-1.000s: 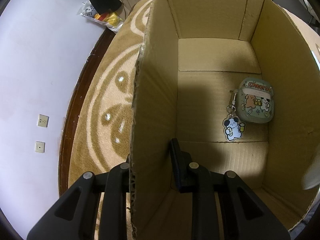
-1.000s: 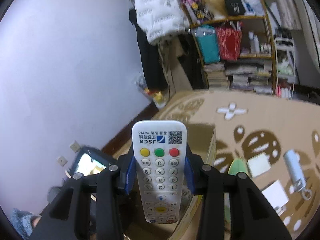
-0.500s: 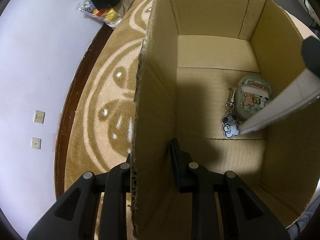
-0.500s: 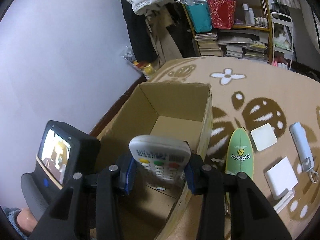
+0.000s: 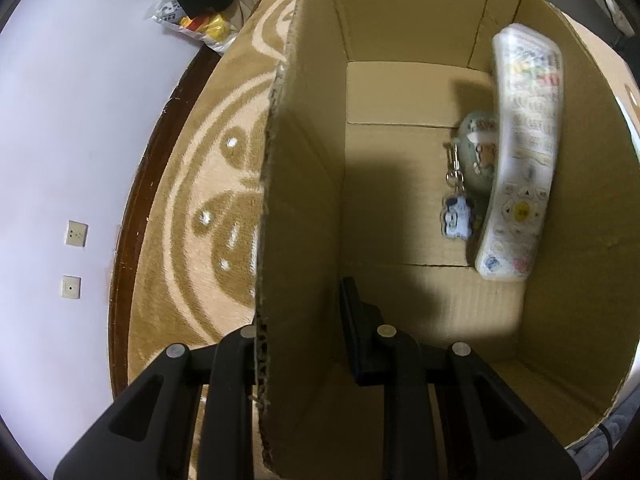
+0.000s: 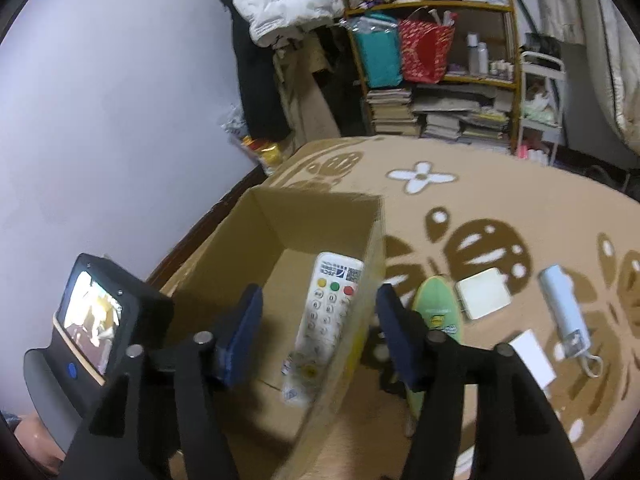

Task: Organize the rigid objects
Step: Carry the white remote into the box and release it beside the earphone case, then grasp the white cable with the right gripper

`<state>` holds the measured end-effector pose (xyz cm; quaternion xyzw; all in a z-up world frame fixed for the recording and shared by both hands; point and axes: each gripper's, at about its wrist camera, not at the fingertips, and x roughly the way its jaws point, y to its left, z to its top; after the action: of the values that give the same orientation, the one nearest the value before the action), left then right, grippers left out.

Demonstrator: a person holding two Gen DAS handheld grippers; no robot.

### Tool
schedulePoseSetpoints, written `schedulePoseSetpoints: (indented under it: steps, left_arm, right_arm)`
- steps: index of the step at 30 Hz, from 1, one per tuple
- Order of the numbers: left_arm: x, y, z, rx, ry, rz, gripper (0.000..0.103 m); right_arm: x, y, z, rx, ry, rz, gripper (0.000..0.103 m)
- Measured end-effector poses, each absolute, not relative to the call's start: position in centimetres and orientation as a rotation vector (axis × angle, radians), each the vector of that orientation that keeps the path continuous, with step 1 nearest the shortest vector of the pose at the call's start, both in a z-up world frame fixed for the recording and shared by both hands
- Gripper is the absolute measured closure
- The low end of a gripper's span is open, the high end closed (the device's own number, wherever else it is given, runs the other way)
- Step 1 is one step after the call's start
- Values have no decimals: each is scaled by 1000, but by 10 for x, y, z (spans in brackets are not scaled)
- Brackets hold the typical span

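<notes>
The left gripper (image 5: 298, 332) is clenched on the left wall of the cardboard box (image 5: 296, 216), one finger outside and one inside, so the wall edge hides the gap between the pads. The box stands on a tan patterned carpet (image 6: 500, 200).

Inside the box, the white remote control (image 5: 520, 160) lies along the right wall, its far end tipped up against that wall and its near end on the box floor; it is blurred in the left wrist view, so the button labels cannot be read. It overlaps a small pale green earbud case (image 5: 478, 152), covering the case's right part. A cartoon charm (image 5: 456, 216) on a clip hangs off the case toward the near side, just left of the remote.

The right gripper (image 6: 320, 328) is above the box's near right corner with its blue-padded fingers (image 6: 244, 332) opening; nothing is pressed between them, and the remote shows through the gap, lower down in the box.

On the carpet right of the box lie a green oval item (image 6: 438, 312), partly hidden behind the right finger, a white square block (image 6: 482, 294), a pale blue stick-shaped device (image 6: 564, 312) with a loop, and a white card (image 6: 534, 356). What each is cannot be made out. A cluttered shelf (image 6: 432, 60) stands at the far side.
</notes>
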<state>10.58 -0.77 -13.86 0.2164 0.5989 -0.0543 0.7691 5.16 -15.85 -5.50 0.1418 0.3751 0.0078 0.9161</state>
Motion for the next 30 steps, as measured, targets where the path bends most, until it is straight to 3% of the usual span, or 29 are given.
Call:
schedulePoseSetpoints:
  steps: [2, 5, 11, 30]
  left_arm:
    - [106, -8, -138, 470, 1297, -115, 81]
    - [106, -7, -139, 468, 1298, -115, 81]
    - [105, -5, -136, 464, 1293, -116, 81]
    - [105, -4, -136, 468, 1293, -105, 81]
  right_arm:
    - [47, -161, -51, 245, 757, -24, 21]
    - [40, -166, -46, 203, 740, -68, 13]
    - [25, -190, -55, 199, 802, -164, 9]
    - [-8, -243, -125, 420, 1018, -291, 9]
